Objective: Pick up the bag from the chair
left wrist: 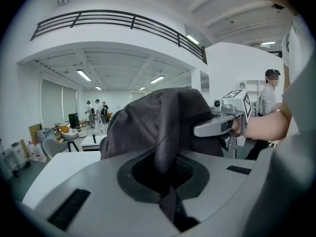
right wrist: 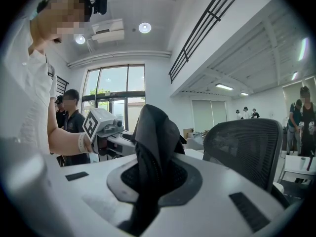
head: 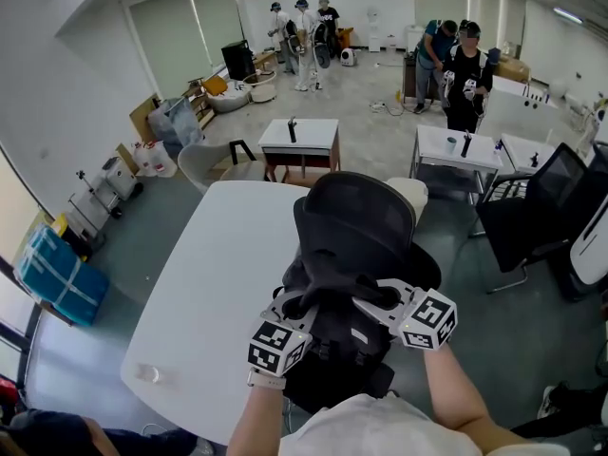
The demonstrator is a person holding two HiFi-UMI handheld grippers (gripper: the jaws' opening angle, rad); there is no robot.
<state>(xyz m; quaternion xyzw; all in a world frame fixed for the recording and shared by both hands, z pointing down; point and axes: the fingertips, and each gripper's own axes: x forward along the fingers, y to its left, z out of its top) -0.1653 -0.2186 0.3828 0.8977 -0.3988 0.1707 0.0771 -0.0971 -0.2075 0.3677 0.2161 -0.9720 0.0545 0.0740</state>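
Near the black mesh chair (head: pixel 356 218), left gripper (left wrist: pixel 165 179) and right gripper (right wrist: pixel 148 181) jaws each pinch the black fabric bag (left wrist: pixel 158 122).

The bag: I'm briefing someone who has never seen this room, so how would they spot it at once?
Find the big white table, then the black mesh-backed office chair at its edge. The bag is the dark, soft fabric bundle on the chair's near side, pinched by the left tongs and right tongs. Unlike the stiff mesh chair, it is limp and creased.
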